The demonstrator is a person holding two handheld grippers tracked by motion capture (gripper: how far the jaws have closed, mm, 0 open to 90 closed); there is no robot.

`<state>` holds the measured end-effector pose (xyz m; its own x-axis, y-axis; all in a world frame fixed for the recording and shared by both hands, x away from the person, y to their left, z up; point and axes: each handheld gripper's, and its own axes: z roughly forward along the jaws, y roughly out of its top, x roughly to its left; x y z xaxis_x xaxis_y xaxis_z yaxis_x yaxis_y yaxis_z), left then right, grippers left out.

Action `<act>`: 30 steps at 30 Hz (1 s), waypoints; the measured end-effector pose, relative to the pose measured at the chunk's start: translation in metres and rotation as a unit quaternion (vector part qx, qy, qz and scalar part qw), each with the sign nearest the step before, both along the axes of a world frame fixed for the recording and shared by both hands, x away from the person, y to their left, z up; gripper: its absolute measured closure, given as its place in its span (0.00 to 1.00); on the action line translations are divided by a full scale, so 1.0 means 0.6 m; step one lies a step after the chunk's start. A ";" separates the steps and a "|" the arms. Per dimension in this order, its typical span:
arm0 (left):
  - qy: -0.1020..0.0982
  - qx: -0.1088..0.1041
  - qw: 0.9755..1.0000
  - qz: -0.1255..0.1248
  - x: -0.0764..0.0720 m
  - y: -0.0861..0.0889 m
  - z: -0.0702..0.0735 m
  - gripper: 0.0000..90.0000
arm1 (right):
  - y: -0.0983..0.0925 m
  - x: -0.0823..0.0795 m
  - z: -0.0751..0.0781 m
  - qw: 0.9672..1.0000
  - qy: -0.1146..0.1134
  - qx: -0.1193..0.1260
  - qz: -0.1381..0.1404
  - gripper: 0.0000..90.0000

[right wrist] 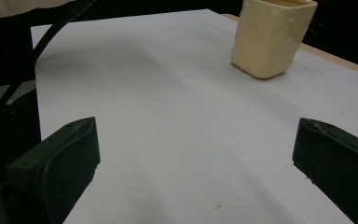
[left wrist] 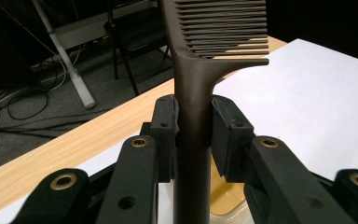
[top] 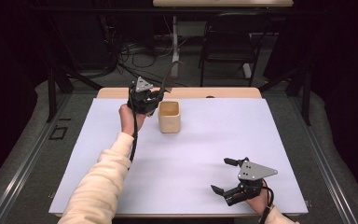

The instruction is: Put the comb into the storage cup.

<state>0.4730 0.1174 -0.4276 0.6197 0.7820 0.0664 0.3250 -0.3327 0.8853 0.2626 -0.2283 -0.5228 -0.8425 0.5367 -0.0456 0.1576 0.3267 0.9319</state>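
Dark plastic comb, light, stiff, rather slippery: pinched at its handle by left gripper, upper left of centre, above cream square cup. Right gripper, lower right, gaping, empty. Comb tip possibly inside cup.

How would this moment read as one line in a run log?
left gripper: shut on comb, beside cup | right gripper: open, holding nothing | white mat

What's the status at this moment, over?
Left tool shut on comb, beside cream cup. Right tool open, empty, near table edge. Nothing blocking the cup.
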 end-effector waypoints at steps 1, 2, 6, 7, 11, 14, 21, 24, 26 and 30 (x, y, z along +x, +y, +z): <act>0.000 -0.002 1.000 0.001 0.000 -0.001 0.000 0.80 | 0.000 0.000 0.000 1.000 0.000 0.000 0.000 0.00; 0.000 -0.003 1.000 0.001 0.000 -0.001 0.000 0.80 | 0.000 0.000 0.000 1.000 0.000 0.000 0.000 0.00; -0.003 -0.005 1.000 0.001 0.001 -0.003 0.001 0.80 | 0.000 0.000 0.000 1.000 0.000 0.000 0.000 0.00; -0.003 -0.005 1.000 0.001 0.001 -0.003 0.001 0.80 | 0.000 0.000 0.000 1.000 0.001 0.000 0.000 0.00; -0.005 -0.009 1.000 0.002 0.002 -0.005 0.002 0.80 | 0.000 0.000 0.000 1.000 0.001 0.000 0.000 0.00; -0.006 -0.011 1.000 0.002 0.003 -0.005 0.003 0.80 | 0.000 0.000 0.000 1.000 0.001 0.000 0.000 0.00; -0.008 -0.013 1.000 0.003 0.005 -0.009 0.001 0.80 | 0.000 0.000 0.000 1.000 0.001 0.000 0.000 0.00; -0.009 -0.014 1.000 0.003 0.006 -0.009 0.001 0.80 | 0.000 0.000 0.000 1.000 0.001 0.000 -0.001 0.00; -0.010 -0.015 1.000 0.003 0.007 -0.010 0.001 0.80 | 0.000 0.000 0.000 1.000 0.001 0.000 -0.001 0.00; -0.013 -0.020 1.000 0.005 0.008 -0.013 0.001 0.80 | 0.000 0.000 0.000 1.000 0.001 0.000 -0.001 0.00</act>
